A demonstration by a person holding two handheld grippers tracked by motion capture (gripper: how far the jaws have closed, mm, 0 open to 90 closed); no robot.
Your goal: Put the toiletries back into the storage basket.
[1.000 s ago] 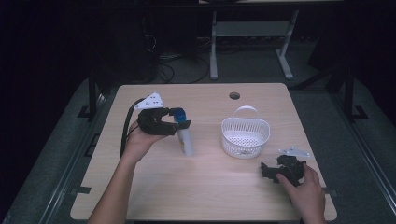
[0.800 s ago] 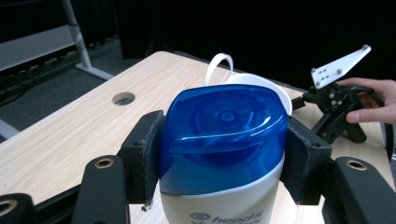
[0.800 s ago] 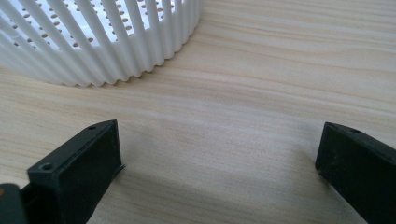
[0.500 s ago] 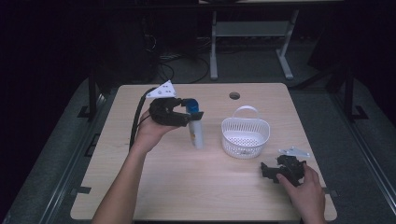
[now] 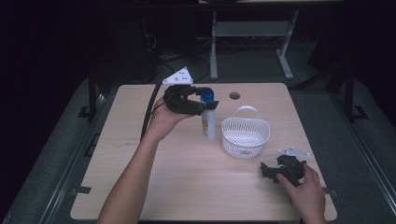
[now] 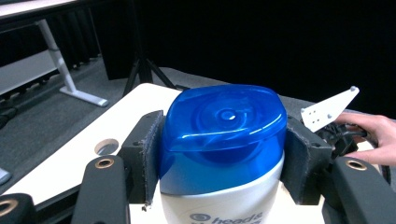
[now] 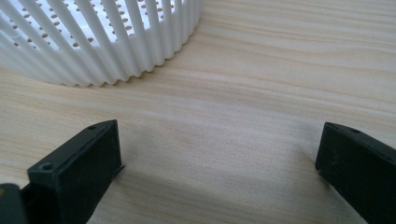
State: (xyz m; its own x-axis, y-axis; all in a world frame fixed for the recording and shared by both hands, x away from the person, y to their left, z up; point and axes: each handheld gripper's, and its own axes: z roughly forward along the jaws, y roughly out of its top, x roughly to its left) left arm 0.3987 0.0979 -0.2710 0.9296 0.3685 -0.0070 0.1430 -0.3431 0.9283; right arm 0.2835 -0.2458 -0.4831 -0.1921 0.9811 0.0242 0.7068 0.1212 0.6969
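A white shampoo bottle (image 5: 208,122) with a blue cap (image 6: 223,126) hangs upright just left of the white slatted basket (image 5: 246,136). My left gripper (image 5: 206,103) is shut on the cap, with a pad pressed to each side of it. Whether the bottle's base touches the table I cannot tell. My right gripper (image 5: 266,171) rests low on the table at the front right, jaws wide apart and nothing between them. Its own view shows the basket wall (image 7: 107,39) just ahead on the left.
The wooden table (image 5: 187,196) has a round cable hole (image 5: 234,95) at its far edge, behind the basket. Bare wood stretches across the front and left. A metal stand (image 5: 252,28) rises from the floor beyond the table.
My left gripper has carried the bottle to the right and farther back, closer to the basket. The right gripper has stayed where it was.
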